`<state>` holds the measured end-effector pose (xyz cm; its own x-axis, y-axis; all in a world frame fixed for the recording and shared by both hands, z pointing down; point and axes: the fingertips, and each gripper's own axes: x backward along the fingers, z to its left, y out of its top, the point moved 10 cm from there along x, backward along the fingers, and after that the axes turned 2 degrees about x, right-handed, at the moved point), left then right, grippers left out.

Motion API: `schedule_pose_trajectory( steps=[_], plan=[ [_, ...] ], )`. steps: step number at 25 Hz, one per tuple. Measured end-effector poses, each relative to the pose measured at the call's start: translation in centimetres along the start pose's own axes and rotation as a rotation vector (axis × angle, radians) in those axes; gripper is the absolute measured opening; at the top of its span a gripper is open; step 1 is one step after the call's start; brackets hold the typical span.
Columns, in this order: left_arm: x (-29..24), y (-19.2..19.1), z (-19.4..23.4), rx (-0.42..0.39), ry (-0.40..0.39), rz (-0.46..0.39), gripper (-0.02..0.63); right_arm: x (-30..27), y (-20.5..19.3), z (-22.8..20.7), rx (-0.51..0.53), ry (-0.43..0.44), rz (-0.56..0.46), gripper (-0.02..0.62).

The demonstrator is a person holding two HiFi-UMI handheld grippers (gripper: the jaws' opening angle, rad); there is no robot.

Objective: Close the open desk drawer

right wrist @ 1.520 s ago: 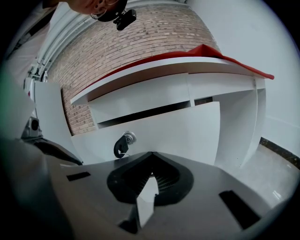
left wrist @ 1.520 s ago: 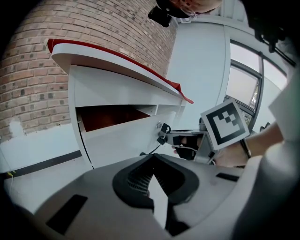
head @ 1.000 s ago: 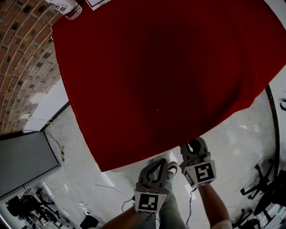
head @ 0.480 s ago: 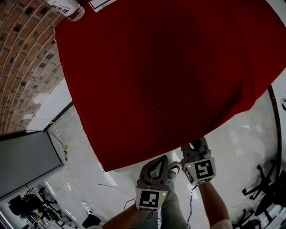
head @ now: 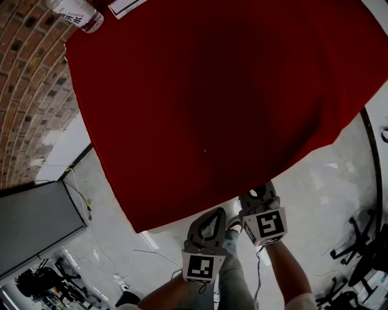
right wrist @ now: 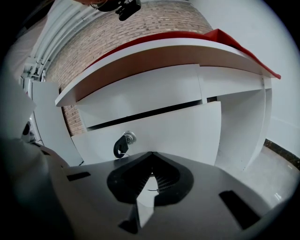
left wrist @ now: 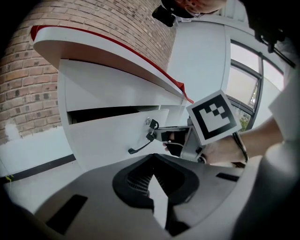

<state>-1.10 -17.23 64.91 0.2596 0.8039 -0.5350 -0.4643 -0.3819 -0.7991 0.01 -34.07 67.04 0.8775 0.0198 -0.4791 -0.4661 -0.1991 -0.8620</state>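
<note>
Head view: a red cloth [head: 212, 103] fills most of the frame and covers the desk top. A bottle [head: 76, 13] lies on the cloth at the upper left corner, beside the brick wall [head: 30, 91]. Both grippers sit at bottom centre, just below the cloth's lower edge and over the pale floor [head: 327, 187]. The left gripper [head: 215, 213] is left of the right gripper [head: 256, 195], and the two are close together.

Left gripper view: the left gripper [left wrist: 152, 158] has its jaws pressed together with nothing between them. It points at the white drawer [left wrist: 108, 136] at centre frame and stays clear of it. A dark gap runs along the drawer's top edge, under the desk [left wrist: 112, 89]. A key [left wrist: 150, 123] sits in the lock near the drawer's right end, and a dark tag hangs from it. The right gripper [left wrist: 165, 137] enters from the right, with its tip just below the key and close to the drawer front.

Right gripper view: the right gripper [right wrist: 151, 154] also has its jaws pressed together and empty. The drawer [right wrist: 178, 129] fills centre frame, with the same dark gap above it. The key [right wrist: 127, 138] is just upper left of the jaw tips. Contact between the tips and the drawer front cannot be confirmed
</note>
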Motion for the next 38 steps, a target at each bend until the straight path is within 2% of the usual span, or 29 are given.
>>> schedule_pose_trajectory(
  steps=[3, 11, 19, 25, 28, 33, 38],
  plan=[
    [0.0, 0.1, -0.1, -0.016, -0.006, 0.016, 0.009, -0.3, 0.2, -0.2, -0.003, -0.009, 0.019, -0.002],
    [0.3, 0.1, -0.5, -0.032, -0.013, 0.022, 0.009, -0.4, 0.4, 0.2, -0.001, -0.029, -0.004, -0.002],
    [0.3, -0.7, -1.3, -0.049, -0.043, 0.063, 0.009, -1.1, -0.1, -0.1, -0.022, -0.022, -0.044, -0.002],
    [0.4, -0.7, -1.3, -0.054, -0.035, 0.062, 0.009, -1.4, 0.4, -0.1, -0.037, -0.032, -0.034, -0.002],
    [0.3, -0.7, -1.5, -0.035, -0.022, 0.036, 0.009, -1.6, 0.5, -0.2, -0.058, -0.031, -0.004, -0.002],
    [0.6, -0.8, -1.2, -0.055, -0.031, 0.059, 0.009, -1.9, 0.7, -0.2, -0.036, -0.031, -0.037, -0.002],
    [0.6, -1.0, -1.0, -0.046, -0.03, 0.049, 0.009, -2.8, 1.0, -0.1, -0.032, -0.024, -0.024, -0.002]
  ],
)
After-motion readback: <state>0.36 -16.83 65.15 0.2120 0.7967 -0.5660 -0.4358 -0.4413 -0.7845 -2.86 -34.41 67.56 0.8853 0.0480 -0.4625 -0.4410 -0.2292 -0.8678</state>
